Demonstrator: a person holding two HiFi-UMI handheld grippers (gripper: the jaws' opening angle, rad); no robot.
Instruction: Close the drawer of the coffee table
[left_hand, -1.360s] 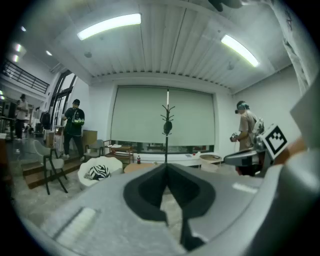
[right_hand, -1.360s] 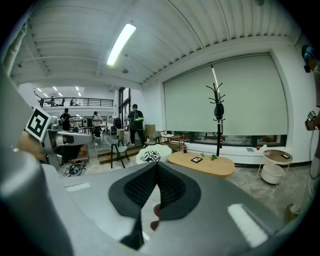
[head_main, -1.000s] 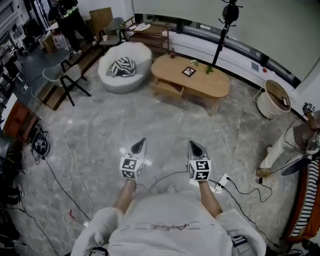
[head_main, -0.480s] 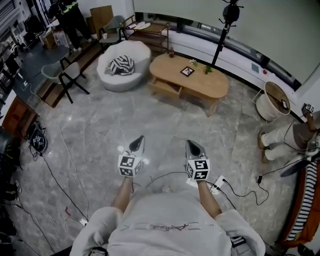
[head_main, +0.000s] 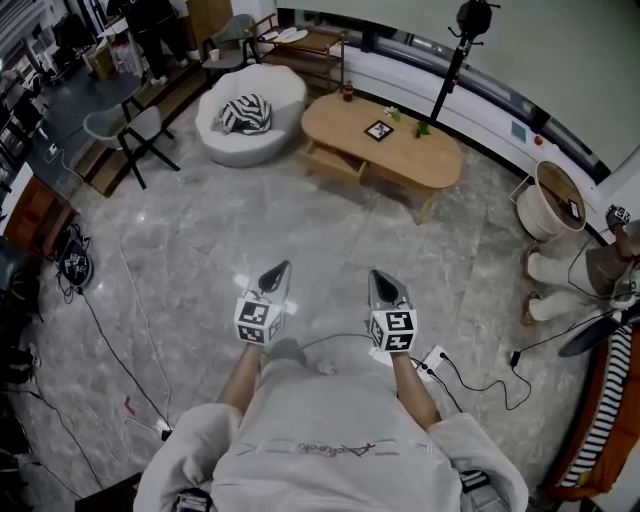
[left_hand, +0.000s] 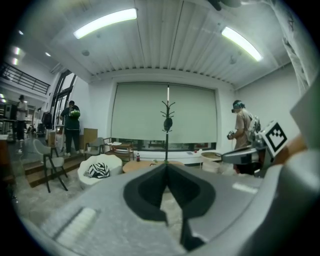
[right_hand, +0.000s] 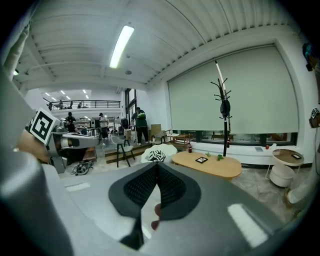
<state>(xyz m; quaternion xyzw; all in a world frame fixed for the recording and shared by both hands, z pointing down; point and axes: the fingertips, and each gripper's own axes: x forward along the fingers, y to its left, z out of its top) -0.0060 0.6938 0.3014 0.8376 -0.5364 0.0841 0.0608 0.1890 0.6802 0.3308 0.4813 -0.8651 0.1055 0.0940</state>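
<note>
brightness: bright, even indoor light; only soft shadow under the coffee table (head_main: 382, 140)
source: ceiling light strips (left_hand: 105, 22) high above the coffee table, slightly blown out
distortion: strong fisheye bending, black corners in both gripper views
focus: nearest foreground blurred, coffee table sharper

Closed, empty tool (right_hand: 156, 165) facing coffee table (right_hand: 207, 165)

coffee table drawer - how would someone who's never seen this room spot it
Find the oval wooden coffee table by the far wall, beside the white armchair. The drawer hangs under its top at the armchair end, on the side facing the marbled floor. It is the one shallow wooden box jutting out past the tabletop's edge.
</note>
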